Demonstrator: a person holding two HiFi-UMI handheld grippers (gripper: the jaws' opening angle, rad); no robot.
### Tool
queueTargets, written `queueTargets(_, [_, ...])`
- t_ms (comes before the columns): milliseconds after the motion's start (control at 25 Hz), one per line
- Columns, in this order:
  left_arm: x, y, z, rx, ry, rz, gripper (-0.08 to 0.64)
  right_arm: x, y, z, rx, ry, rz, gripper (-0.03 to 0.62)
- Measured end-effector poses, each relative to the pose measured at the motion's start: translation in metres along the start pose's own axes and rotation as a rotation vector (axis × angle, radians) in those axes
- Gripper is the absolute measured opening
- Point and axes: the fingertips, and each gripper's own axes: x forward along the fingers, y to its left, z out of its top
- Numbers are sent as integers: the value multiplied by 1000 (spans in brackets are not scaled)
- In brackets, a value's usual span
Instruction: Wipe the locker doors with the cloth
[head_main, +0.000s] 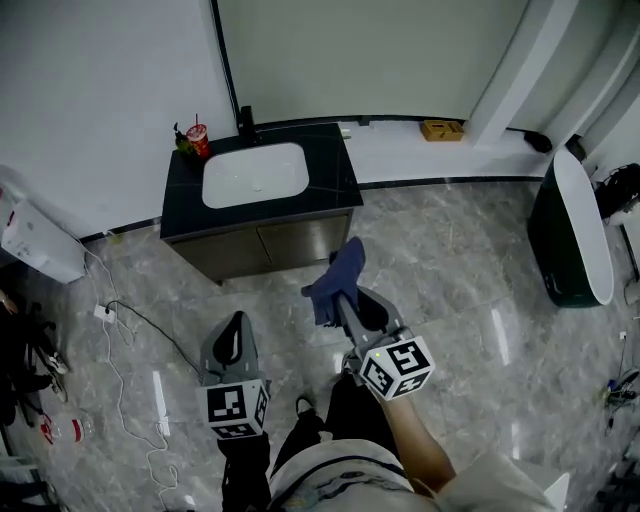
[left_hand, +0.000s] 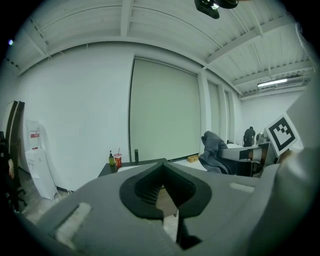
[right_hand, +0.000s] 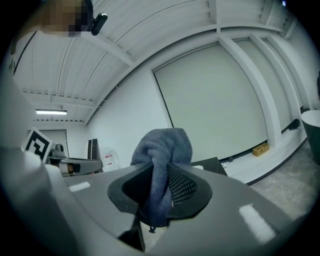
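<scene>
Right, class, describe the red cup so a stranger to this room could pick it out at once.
Find the black-topped cabinet against the white wall, with its white oval basin. On its back left corner stands the red cup, beside a dark green bottle. It alone is red and has a straw.

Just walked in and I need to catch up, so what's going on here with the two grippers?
A person stands facing a dark sink cabinet with a gripper in each hand. The right gripper is clamped on a bunched blue cloth and holds it out toward the cabinet's doors. As far as the head view shows, the cloth is not pressed against them. The left gripper is shut with nothing in it and is held low beside the right one. No wiping contact is visible yet.
</scene>
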Motion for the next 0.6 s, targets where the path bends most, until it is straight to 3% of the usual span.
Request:
queueTargets(240, [-23, -25, 1, 17, -3, -53, 0, -32, 13, 17, -33, -45, -52, 84])
queueTargets(600, [-29, -51, 24, 55, -41, -12, 0, -53, 2, 42, -89, -79, -18, 83])
